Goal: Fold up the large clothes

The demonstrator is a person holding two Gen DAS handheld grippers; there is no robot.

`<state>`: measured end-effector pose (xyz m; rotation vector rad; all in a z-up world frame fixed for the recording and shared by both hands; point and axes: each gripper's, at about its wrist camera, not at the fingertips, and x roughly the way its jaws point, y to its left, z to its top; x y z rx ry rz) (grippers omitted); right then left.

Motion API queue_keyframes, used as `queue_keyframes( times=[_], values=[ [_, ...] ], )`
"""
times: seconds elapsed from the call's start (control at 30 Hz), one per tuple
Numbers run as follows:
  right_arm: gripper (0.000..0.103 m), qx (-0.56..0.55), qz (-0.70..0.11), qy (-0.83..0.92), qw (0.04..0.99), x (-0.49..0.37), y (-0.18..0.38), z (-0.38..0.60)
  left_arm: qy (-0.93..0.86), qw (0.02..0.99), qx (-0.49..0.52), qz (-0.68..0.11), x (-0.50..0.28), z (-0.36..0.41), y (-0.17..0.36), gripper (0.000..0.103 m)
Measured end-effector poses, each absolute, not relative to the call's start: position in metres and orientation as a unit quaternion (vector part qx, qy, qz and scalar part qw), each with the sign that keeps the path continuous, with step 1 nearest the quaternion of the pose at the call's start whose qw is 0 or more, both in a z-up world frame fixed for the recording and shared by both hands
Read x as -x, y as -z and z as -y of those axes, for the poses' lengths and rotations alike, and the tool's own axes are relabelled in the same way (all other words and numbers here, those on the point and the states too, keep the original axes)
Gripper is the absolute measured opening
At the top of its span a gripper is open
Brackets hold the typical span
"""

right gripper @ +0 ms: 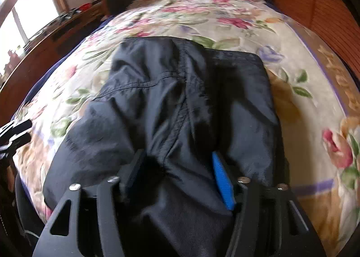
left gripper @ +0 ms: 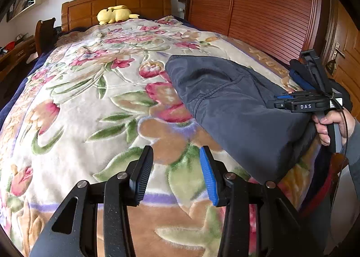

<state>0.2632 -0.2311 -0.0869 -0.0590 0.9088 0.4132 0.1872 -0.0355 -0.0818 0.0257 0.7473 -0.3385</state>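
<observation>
My left gripper (left gripper: 176,172) hangs over the floral blanket (left gripper: 90,104), to the left of the dark garment (left gripper: 236,104), its 2 fingers apart with only blanket pile showing between them. I judge it waits there because the near edge of the garment lies to its right, and it has nothing to grab until the cloth is settled.

The garment, a large navy piece with stitched seams, lies on the blanket toward the foot of the bed, with its far end pointing at the headboard (left gripper: 117,2), where a yellow plush toy (left gripper: 115,14) sits well away from the garment. Its near end spills over the bed's edge toward me.

To the right of the garment's middle, my right gripper (right gripper: 177,169) has a bunched ridge of that fabric running between its 2 fingers. The cloth fills the gap and wraps over the black pad, so I read the fingers as clamped on the garment, though blur hides the exact contact. From the left wrist view, my hand (left gripper: 333,126) grips the handle beside the garment's near right corner. I hold that fold so the cloth can be dragged flat.
</observation>
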Motion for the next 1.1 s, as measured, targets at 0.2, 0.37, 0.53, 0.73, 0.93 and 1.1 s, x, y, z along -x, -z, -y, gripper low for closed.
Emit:
queue_keyframes(
  times=[0.2, 0.37, 0.53, 0.73, 0.93, 1.1],
  values=[
    [0.007, 0.071, -0.384, -0.202, 0.898, -0.241, 0.068, 0.227, 0.176, 0.915, -0.004, -0.362, -0.199, 0.043, 0.084, 0.044],
    [0.005, 0.087, -0.325, -0.165, 0.927, -0.217, 0.032, 0.255, 0.199, 0.915, -0.008, -0.352, -0.214, 0.06, 0.078, 0.045],
    [0.005, 0.056, -0.349, -0.109, 0.929, -0.217, 0.053, 0.308, 0.219, 0.913, -0.014, -0.344, -0.239, 0.084, 0.066, 0.055],
    [0.005, 0.044, -0.377, -0.117, 0.918, -0.217, 0.088, 0.312, 0.226, 0.908, -0.033, -0.352, -0.286, 0.115, 0.066, 0.056],
    [0.029, 0.017, -0.371, -0.108, 0.922, -0.206, 0.081, 0.326, 0.211, 0.904, -0.051, -0.369, -0.344, 0.135, 0.082, 0.056],
    [0.06, 0.015, -0.355, -0.099, 0.93, -0.168, 0.069, 0.334, 0.202, 0.899, -0.045, -0.387, -0.386, 0.139, 0.095, 0.056]
  ],
)
